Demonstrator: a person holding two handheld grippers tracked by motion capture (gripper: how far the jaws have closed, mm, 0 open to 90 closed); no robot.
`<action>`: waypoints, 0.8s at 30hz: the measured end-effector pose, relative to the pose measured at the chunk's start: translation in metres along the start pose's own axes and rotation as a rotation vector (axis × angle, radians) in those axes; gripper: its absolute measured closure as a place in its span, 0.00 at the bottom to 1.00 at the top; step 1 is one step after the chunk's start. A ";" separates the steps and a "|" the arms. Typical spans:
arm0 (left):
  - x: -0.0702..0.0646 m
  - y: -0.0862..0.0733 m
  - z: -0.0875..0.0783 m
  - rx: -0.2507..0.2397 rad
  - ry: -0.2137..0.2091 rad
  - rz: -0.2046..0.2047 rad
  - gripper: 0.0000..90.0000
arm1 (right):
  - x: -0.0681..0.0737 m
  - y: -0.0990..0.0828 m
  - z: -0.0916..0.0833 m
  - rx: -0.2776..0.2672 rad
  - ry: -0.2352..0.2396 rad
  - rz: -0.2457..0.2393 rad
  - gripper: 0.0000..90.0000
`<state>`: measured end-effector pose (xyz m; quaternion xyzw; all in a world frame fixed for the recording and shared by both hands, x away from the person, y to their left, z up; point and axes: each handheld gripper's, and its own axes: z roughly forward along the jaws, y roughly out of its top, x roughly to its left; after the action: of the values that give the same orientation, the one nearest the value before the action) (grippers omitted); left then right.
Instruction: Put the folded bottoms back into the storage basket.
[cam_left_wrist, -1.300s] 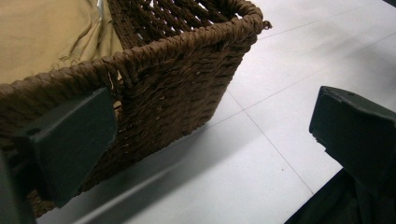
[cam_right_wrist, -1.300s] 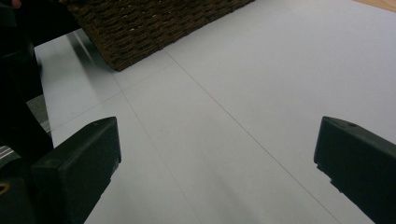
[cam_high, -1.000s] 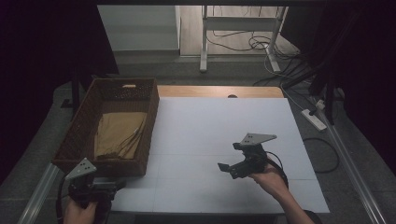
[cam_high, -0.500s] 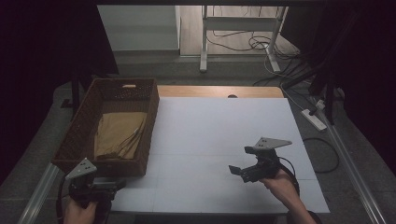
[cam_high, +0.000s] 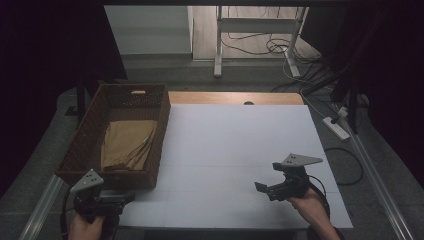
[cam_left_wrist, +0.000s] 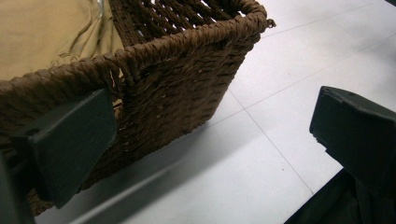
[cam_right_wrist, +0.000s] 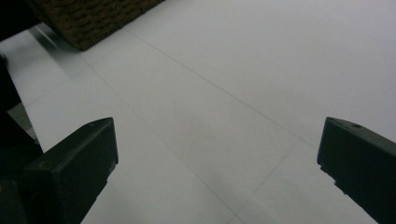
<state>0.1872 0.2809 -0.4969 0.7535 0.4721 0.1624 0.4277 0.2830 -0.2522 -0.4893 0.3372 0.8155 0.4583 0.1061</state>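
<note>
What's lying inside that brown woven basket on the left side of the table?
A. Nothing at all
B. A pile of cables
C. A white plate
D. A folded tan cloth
D: in the high view a folded tan cloth lies on the bottom of the basket, and the left gripper view shows the same tan fabric just over the woven rim.
</note>
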 end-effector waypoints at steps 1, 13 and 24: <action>0.000 0.000 0.000 0.000 0.000 0.000 0.00 | 0.000 -0.001 -0.001 0.002 -0.003 0.001 0.00; 0.001 0.000 0.000 0.000 -0.003 -0.003 0.00 | -0.003 -0.019 -0.016 0.020 -0.050 0.025 0.00; 0.001 0.000 0.000 0.000 -0.003 -0.004 0.00 | -0.005 -0.035 -0.036 0.011 -0.090 0.059 0.00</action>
<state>0.1878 0.2815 -0.4970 0.7529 0.4730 0.1602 0.4287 0.2540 -0.2919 -0.4986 0.3818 0.8021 0.4411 0.1275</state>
